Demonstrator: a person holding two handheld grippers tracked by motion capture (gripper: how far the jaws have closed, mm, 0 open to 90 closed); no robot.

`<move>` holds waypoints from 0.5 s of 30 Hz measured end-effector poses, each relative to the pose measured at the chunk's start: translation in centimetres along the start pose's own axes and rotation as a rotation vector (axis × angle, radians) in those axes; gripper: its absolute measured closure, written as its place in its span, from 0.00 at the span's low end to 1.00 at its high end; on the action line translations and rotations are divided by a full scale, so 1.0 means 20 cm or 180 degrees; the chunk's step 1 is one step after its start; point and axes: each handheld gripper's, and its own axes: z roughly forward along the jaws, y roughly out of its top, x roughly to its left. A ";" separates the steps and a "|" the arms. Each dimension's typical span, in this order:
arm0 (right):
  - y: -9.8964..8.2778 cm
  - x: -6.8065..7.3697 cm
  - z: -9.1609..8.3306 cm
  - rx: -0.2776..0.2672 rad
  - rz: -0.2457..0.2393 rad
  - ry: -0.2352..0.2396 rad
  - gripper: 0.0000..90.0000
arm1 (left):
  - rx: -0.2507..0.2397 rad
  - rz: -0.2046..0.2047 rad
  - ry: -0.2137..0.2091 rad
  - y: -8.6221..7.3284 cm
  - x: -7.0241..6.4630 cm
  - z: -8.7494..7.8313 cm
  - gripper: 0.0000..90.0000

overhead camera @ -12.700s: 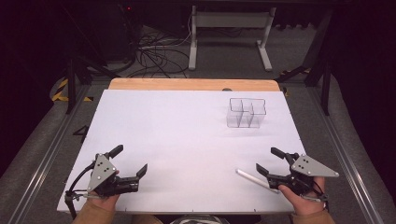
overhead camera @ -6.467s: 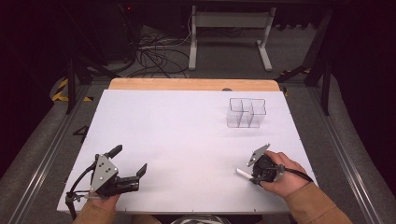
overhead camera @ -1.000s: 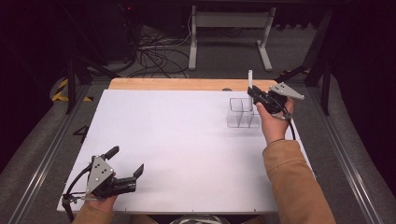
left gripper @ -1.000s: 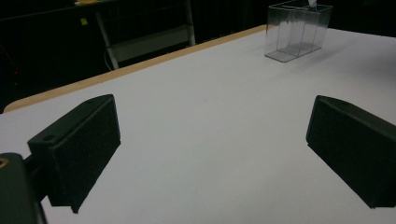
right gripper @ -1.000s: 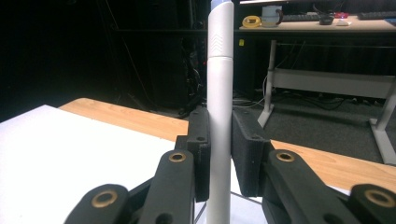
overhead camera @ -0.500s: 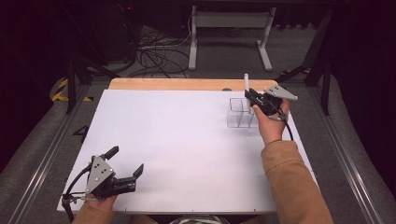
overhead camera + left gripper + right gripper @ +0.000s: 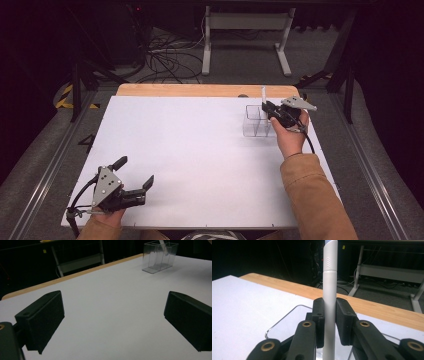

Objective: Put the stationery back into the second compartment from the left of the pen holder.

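A white tabletop [image 7: 200, 160] with a wooden far edge stands in a dark room, cables and a grey stand on the floor behind. At its far right, the white pen [image 7: 329, 290] stands upright, clamped between the jaws of the right gripper [image 7: 272, 111], directly over the clear divided organiser [image 7: 256, 121]. The pen looks carried and lined up; lowering it into a compartment and letting go remain. The left gripper [image 7: 131, 183] rests at the near left, jaws spread wide with nothing between them.
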 end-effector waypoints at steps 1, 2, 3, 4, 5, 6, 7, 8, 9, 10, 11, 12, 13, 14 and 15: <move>0.00 0.00 0.00 0.0012 0.0000 0.0002 0.87 | 0.0003 0.0007 -0.0007 0.00 0.00 0.00 0.04; -0.01 0.00 0.00 0.0020 -0.0019 0.0000 0.87 | 0.0002 0.0004 -0.0005 0.00 0.00 0.00 0.04; -0.01 0.00 0.00 0.0023 -0.0014 -0.0003 0.87 | 0.0005 0.0001 -0.0006 0.00 0.00 0.00 0.04; -0.01 0.00 0.00 0.0029 -0.0013 -0.0003 0.87 | 0.0003 0.0002 -0.0005 0.00 0.00 0.00 0.04; -0.01 0.00 0.00 0.0040 -0.0003 -0.0003 0.87 | 0.0001 -0.0008 -0.0007 0.00 0.00 0.00 0.04; -0.01 0.00 -0.01 0.0061 -0.0006 -0.0016 0.87 | 0.0000 -0.0009 -0.0007 0.00 0.00 0.00 0.04; -0.01 0.00 -0.01 0.0068 -0.0006 -0.0021 0.85 | 0.0000 -0.0009 -0.0006 0.00 0.00 0.00 0.04; -0.01 0.00 -0.01 0.0065 -0.0005 -0.0027 0.81 | 0.0000 -0.0009 -0.0006 0.00 0.00 0.00 0.04; -0.01 0.00 -0.01 0.0057 -0.0006 -0.0042 0.77 | -0.0005 -0.0004 -0.0004 0.00 0.00 0.00 0.04; 0.00 0.00 -0.01 0.0046 -0.0019 -0.0074 0.75 | -0.0007 -0.0001 -0.0003 0.00 0.00 0.00 0.04; 0.00 0.00 -0.02 0.0043 -0.0022 -0.0075 0.73 | -0.0006 -0.0001 -0.0002 0.00 0.00 0.00 0.04; 0.00 0.00 -0.02 0.0031 -0.0026 -0.0085 0.70 | -0.0001 -0.0010 -0.0003 0.00 0.00 0.00 0.04; 0.01 0.00 -0.03 0.0020 -0.0031 -0.0094 0.67 | 0.0000 -0.0005 -0.0010 0.00 0.00 0.00 0.04; 0.01 0.00 -0.03 0.0016 -0.0038 -0.0088 0.65 | 0.0001 -0.0011 0.0000 0.00 0.00 0.00 0.04; 0.02 0.00 -0.04 0.0000 -0.0027 -0.0091 0.62 | 0.0001 -0.0004 0.0004 0.00 0.00 0.00 0.04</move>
